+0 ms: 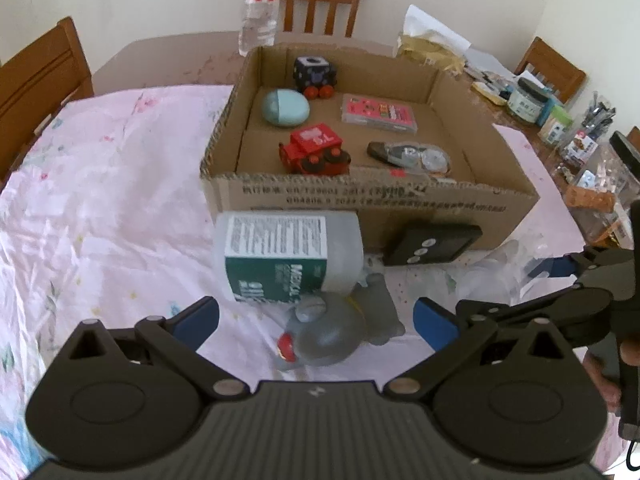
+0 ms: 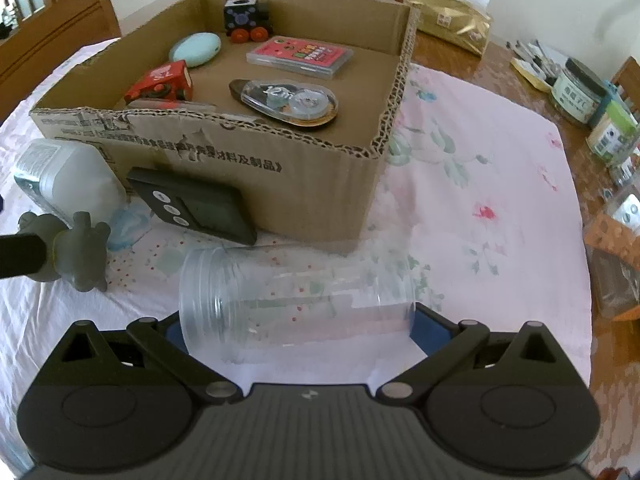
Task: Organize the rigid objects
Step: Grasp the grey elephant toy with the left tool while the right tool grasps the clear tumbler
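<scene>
Our left gripper (image 1: 316, 318) is spread wide around the grey toy figure (image 1: 340, 336) lying on the pink cloth (image 1: 100, 200), pads apart from it. From the right wrist, our right gripper (image 2: 296, 330) straddles the clear jar (image 2: 296, 304) lying sideways before the cardboard box (image 2: 280, 168); whether it grips, we cannot tell.
</scene>
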The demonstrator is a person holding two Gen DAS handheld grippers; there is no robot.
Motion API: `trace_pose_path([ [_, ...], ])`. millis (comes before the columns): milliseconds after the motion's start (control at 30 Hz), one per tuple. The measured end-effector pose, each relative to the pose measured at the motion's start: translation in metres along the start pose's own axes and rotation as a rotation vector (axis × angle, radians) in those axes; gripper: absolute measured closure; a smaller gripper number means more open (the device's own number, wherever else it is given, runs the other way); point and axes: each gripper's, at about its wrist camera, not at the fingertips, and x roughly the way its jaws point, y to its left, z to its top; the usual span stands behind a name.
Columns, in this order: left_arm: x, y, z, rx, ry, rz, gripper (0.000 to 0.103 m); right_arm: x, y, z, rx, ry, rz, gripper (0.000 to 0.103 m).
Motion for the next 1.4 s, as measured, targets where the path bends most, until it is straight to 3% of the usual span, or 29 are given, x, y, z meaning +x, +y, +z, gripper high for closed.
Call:
trace_pose_path([
  [367, 0.030, -0.017, -0.008, -0.061, 0.024, 0.112, 0.001, -0.001, -0.003, -0.002, -0.051, -0.029, 0.029, 0.000],
  [467, 0.027, -0.013, -0.013, -0.065, 0.031, 0.104, 0.001, -0.001, -0.003, -0.003, -0.058, -0.035, 0.033, 0.000],
  [667, 0.011, -0.001, -0.031, -0.020, 0.041, 0.100, 0.000, -0.004, -0.004, -0.009, -0.065, -0.059, 0.038, 0.000],
  [900, 0.015, -0.012, -0.034, 0.052, -0.015, 0.131, 0.001, -0.004, -0.004, -0.014, -0.065, -0.092, 0.039, 0.000],
  [1067, 0.021, -0.030, -0.035, 0.191, -0.080, 0.157, 0.005, -0.005, -0.005, -0.015, -0.080, -0.090, 0.050, 0.000],
  [1167, 0.025, -0.036, -0.035, 0.254, -0.094, 0.147, 0.016, -0.005, -0.006, -0.015, -0.086, -0.091, 0.054, 0.000],
  [1333, 0.025, -0.034, -0.033, 0.273, -0.116, 0.109, 0.029, -0.006, -0.005, -0.016, -0.088, -0.097, 0.055, 0.000],
  [1400, 0.024, -0.032, -0.032, 0.277, -0.109, 0.099, 0.030, -0.006, -0.005, -0.017, -0.087, -0.098, 0.054, 0.000],
])
